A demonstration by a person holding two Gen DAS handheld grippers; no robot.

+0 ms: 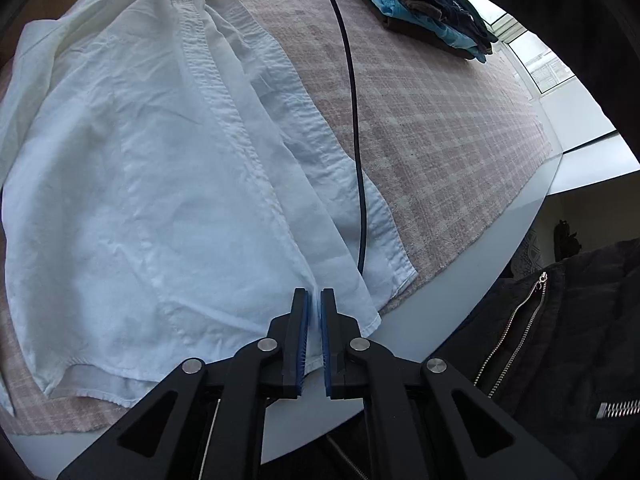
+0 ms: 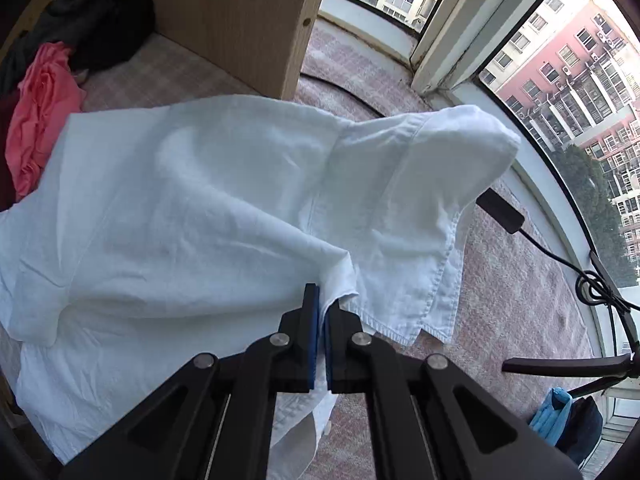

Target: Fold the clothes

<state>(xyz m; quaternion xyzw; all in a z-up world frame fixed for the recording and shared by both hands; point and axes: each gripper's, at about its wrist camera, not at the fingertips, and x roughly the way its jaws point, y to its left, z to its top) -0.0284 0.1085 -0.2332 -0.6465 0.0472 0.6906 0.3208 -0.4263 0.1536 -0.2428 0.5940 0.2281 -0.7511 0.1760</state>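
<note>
I see left gripper (image 1: 315, 294) jaws pinching white shirt (image 1: 160, 168) hem | right gripper (image 2: 322, 294) jaws clenched on its edge | far sleeve beyond shirt cut off

The white shirt (image 1: 152, 168) looks like thin crinkly woven cloth, matt, with stitched hems. Under it the checked cover (image 1: 440, 128) is a rough, nubby weave, on a smooth, slightly glossy white worktop (image 1: 472, 292). Gripper fingers (image 1: 298, 332) are matt black plastic with ribbed blue pads and shiny metal rivets. The panel (image 2: 240, 20) is matt wood grain.
</note>
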